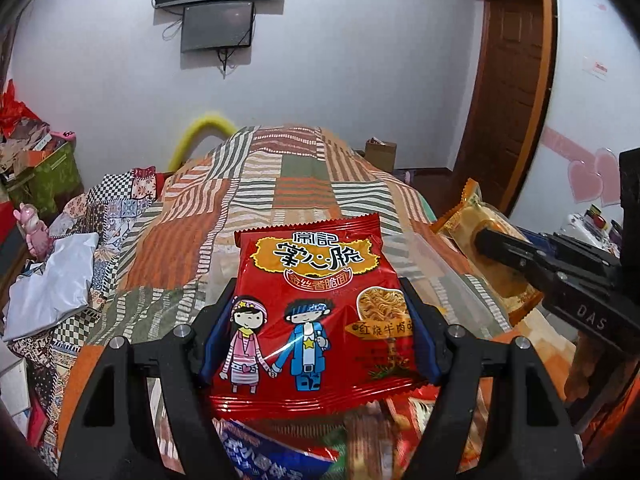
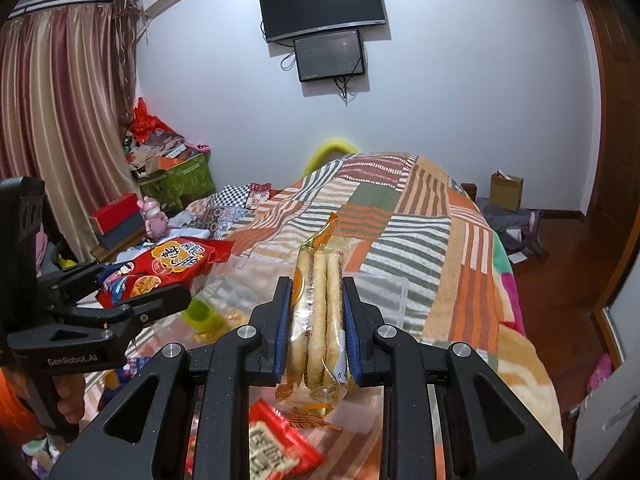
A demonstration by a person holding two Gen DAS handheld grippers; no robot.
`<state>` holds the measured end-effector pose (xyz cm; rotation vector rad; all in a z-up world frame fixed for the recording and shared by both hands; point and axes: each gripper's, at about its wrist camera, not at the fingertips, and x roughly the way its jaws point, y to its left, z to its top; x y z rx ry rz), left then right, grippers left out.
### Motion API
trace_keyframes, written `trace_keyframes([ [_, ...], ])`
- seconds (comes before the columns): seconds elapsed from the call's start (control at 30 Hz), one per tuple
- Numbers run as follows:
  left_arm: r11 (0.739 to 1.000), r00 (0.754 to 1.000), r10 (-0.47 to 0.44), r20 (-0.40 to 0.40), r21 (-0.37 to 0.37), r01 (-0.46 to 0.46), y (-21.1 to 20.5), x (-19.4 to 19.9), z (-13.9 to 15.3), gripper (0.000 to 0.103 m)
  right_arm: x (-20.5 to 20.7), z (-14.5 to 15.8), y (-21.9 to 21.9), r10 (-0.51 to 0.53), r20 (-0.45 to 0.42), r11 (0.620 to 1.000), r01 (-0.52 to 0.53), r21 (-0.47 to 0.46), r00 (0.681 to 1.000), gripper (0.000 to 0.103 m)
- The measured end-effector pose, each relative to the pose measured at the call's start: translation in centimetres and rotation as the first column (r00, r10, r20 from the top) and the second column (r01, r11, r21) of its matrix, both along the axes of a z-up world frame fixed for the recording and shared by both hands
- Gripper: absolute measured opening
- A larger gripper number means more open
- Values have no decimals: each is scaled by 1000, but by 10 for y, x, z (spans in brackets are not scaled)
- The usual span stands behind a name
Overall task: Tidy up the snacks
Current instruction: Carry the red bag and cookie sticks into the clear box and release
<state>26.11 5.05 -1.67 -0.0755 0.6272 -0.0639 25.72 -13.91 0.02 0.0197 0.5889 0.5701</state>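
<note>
My left tool (image 1: 320, 320) is pinching a red crispy-noodle packet (image 1: 320, 304) across its width, blue pads (image 1: 212, 344) pressed into both side edges, so the packet stands face-on to my camera with the two cartoon figures upright and its serrated top edge pointing away from me. It is lifted clear, above blurred snack packs (image 1: 272, 456) lying below the fingers. From the right wrist view the same left tool (image 2: 132, 284) comes in from the left edge, angled forward and slightly down, with the red packet (image 2: 168, 268) held nearly flat between its fingers; a bit of the person's hand (image 2: 66, 394) wraps its grip below. My right tool (image 2: 316, 328) has its fingers pressed close on a clear wrapper of long biscuit sticks (image 2: 318, 312), held on edge so the sticks run forward along the fingers and the orange crimped end sticks up beyond the tips. Under it lies a red snack pack (image 2: 276, 448), blurred. In the left view the right tool (image 1: 508, 256) reaches in from the right side, tilted down, gripping that yellow-orange biscuit pack (image 1: 484, 232). Both tools hang over the near end of a bed covered by a striped patchwork blanket (image 1: 280, 184), with a clear plastic container (image 2: 384, 292) just ahead of them.
</note>
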Motion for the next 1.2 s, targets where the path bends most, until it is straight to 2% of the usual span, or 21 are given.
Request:
trace_keyframes([
  [0.13, 1000, 999, 16, -28, 10, -16, 3, 20, -7, 73, 13, -7, 7, 3, -15, 1000, -3, -24, 1000, 21],
  [0.33, 1000, 997, 26, -75, 5, -26, 6, 41, -21, 73, 34, -30, 12, -11, -87, 999, 6, -53, 996, 21],
  [0.53, 998, 991, 3, -130, 58, 5, -2, 54, -42, 73, 42, -54, 19, -7, -142, 992, -11, -127, 990, 21],
  [0.73, 997, 984, -16, -180, 73, 29, -7, 60, -55, 73, 44, -60, 25, 7, -166, 987, -33, -159, 986, 21],
  [1.07, 992, 983, -25, -182, 117, 47, -14, 58, -58, 76, 45, -67, 34, 23, -188, 978, -61, -202, 982, 22],
  [1.1, 991, 983, -27, -183, 120, 50, -15, 57, -58, 76, 45, -66, 34, 24, -185, 977, -62, -205, 982, 24],
  [1.2, 990, 982, -32, -186, 128, 57, -16, 56, -58, 77, 44, -63, 34, 16, -169, 976, -52, -210, 986, 40],
])
